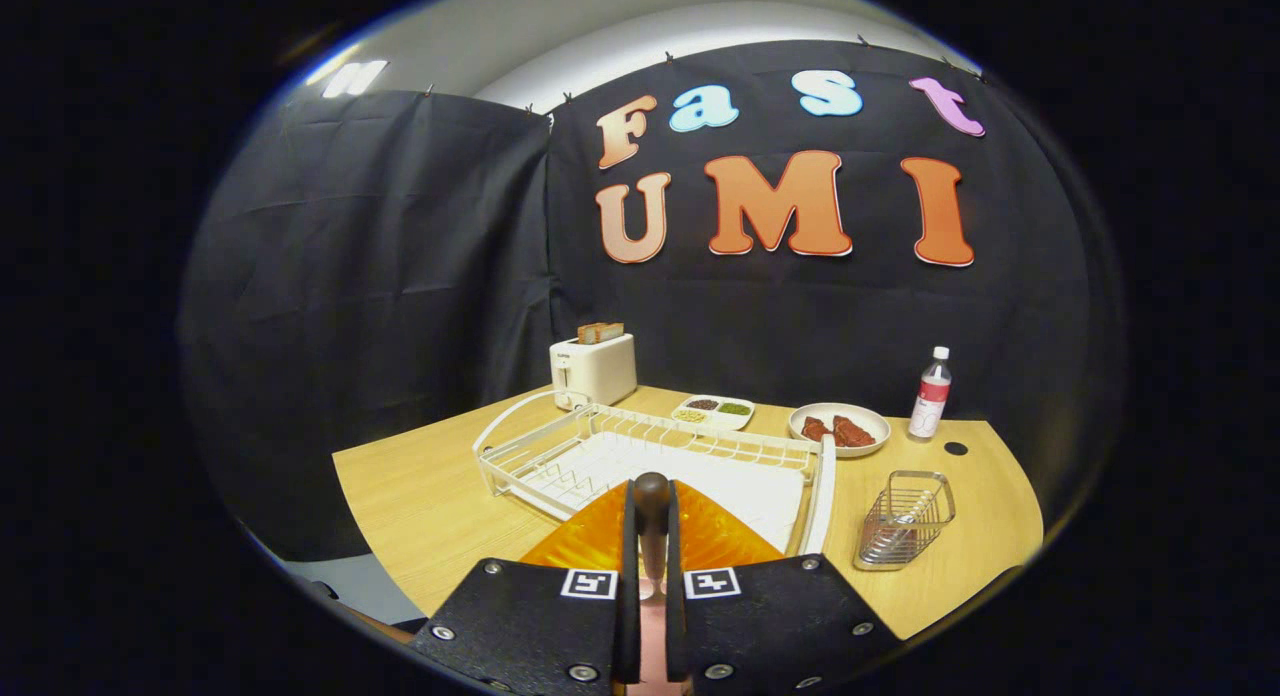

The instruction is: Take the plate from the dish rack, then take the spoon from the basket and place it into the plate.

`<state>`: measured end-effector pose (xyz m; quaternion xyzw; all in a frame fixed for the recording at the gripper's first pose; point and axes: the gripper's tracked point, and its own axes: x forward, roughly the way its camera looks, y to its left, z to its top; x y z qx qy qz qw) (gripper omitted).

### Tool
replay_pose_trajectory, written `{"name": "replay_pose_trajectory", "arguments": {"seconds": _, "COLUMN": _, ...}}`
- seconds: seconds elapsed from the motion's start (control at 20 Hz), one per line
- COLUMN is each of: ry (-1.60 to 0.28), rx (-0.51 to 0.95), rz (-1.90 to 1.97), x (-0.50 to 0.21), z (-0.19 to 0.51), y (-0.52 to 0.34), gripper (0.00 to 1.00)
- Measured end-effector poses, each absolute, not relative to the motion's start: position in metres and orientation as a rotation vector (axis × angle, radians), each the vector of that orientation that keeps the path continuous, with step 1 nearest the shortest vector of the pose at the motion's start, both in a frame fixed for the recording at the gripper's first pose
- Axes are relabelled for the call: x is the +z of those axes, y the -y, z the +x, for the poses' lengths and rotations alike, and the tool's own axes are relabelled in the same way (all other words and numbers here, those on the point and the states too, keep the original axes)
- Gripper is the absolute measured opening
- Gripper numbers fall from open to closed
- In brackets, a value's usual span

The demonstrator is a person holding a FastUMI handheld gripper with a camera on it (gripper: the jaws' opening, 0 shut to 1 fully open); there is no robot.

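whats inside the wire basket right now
Inside the wire basket lies something pale and metallic, likely the spoon; the wires blur its shape. The gripper fingers are shut on the orange plate.

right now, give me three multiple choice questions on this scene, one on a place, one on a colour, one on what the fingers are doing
1. Where is the wire basket?
A. inside the dish rack
B. on the table beside the dish rack
C. on top of the toaster

2. What colour is the plate just ahead of the fingers?
A. white
B. blue
C. orange

3. What are the fingers at?
A. shut on the spoon's handle
B. wide open over the bottle
C. shut on the toaster

Answers:
1 B: the wire basket stands on the wood next to the dish rack.
2 C: the plate is orange.
3 A: the fingers press on the brown spoon handle from both sides.
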<state>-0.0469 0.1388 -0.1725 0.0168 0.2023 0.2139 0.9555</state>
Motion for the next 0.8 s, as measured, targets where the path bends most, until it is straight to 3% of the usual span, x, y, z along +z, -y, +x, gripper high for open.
{"name": "replay_pose_trajectory", "arguments": {"seconds": 0.3, "ry": -0.452, "rx": 0.552, "rz": 0.082, "x": -0.189, "z": -0.071, "y": -0.17, "gripper": 0.1}}
{"name": "replay_pose_trajectory", "arguments": {"seconds": 0.8, "ry": -0.526, "rx": 0.521, "rz": 0.16, "x": -0.203, "z": -0.077, "y": -0.132, "gripper": 0.12}}
